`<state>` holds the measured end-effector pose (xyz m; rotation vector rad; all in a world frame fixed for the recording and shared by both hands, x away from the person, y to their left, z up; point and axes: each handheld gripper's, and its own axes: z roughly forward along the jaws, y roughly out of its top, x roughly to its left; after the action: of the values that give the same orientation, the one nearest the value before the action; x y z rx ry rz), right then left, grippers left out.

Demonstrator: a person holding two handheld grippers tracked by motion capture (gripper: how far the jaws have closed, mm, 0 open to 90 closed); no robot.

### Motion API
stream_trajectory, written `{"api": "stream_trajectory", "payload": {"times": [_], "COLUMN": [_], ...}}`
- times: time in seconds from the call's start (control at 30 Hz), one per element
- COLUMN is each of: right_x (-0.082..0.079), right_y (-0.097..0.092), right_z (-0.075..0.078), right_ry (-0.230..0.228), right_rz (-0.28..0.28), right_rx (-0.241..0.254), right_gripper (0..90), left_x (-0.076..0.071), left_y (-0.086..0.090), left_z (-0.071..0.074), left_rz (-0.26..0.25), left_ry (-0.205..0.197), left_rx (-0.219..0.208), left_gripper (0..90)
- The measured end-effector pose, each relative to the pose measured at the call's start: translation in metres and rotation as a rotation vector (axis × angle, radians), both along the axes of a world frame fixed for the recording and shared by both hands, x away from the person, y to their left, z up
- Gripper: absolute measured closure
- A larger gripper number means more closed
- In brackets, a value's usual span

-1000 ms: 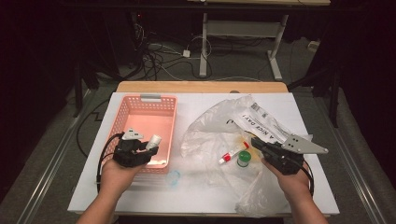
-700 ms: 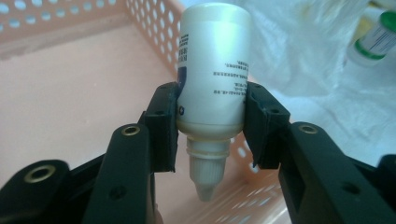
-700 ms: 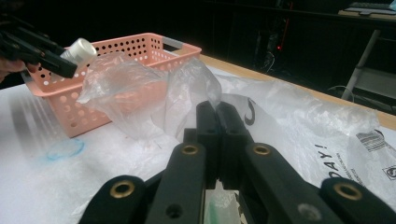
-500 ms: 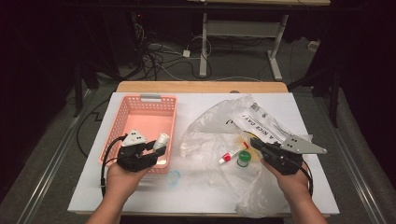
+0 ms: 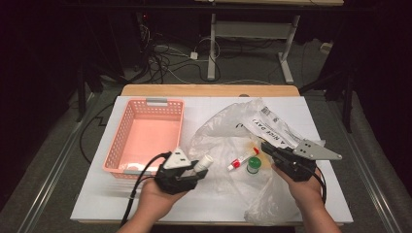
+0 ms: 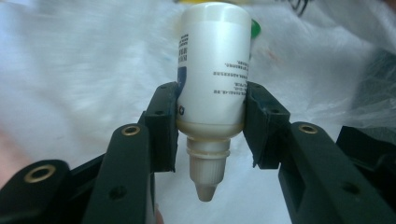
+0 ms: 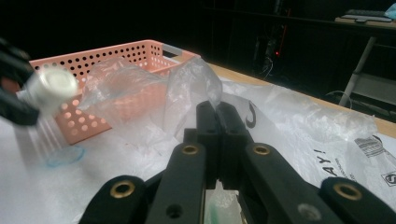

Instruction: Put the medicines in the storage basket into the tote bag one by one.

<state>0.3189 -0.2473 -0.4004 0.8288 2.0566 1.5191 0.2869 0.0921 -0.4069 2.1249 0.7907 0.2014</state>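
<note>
I'm carrying the bottle (image 6: 212, 70), clamped in my left gripper (image 5: 197, 170), toward the bag (image 5: 228, 141) at three o'clock (right gripper (image 7: 218, 116) pinching plastic), needing its mouth held open.

1. A pink perforated basket (image 5: 145, 133) is sitting on the white table (image 5: 97, 204), left of centre.
2. A small red-capped tube (image 5: 243, 159) is lying just beside a green cap (image 5: 253, 165).
3. Tangled cables (image 5: 163, 56) are trailing over the floor beyond.

Crumpled clear plastic bag (image 5: 272, 127) on counter, just beyond right tool (image 5: 272, 151): black print "A NICE DAY!", barcode label above it. White plastic dropper bottle (image 6: 214, 77), clamped in left tool (image 6: 210, 128): small dark print, too blurred to read.
</note>
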Motion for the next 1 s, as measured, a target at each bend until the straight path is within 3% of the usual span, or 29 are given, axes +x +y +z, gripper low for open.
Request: {"api": "stream_trajectory", "payload": {"times": [0.13,0.33,0.5,0.7,0.83,0.9,1.0], "right_x": [0.0,0.001,0.002,0.003,0.004,0.004,0.004], "right_y": [0.0,-0.002,-0.002,-0.002,-0.001,-0.002,-0.003], "right_z": [0.001,0.002,0.001,0.0,-0.001,-0.001,-0.001], "right_ry": [-0.005,-0.009,-0.004,-0.002,0.002,0.004,0.002], "right_rz": [0.003,0.002,0.003,0.007,0.008,0.008,0.005], "right_rx": [0.005,0.008,0.009,0.012,0.011,0.013,0.018], "right_gripper": [90.0,90.0,90.0,90.0,90.0,89.9,89.9], "left_x": [0.013,0.046,0.076,0.104,0.114,0.112,0.103], "left_y": [-0.03,-0.061,-0.083,-0.103,-0.112,-0.111,-0.106], "left_z": [-0.015,-0.031,-0.047,-0.061,-0.067,-0.064,-0.056], "left_rz": [-0.017,0.029,0.066,0.083,0.097,0.1,0.08], "left_ry": [0.015,-0.005,-0.024,-0.001,0.028,0.036,0.023], "left_rx": [0.038,0.098,0.123,0.081,0.045,0.019,0.04], "left_gripper": [57.7,57.6,57.3,57.2,56.0,46.1,33.6]}}
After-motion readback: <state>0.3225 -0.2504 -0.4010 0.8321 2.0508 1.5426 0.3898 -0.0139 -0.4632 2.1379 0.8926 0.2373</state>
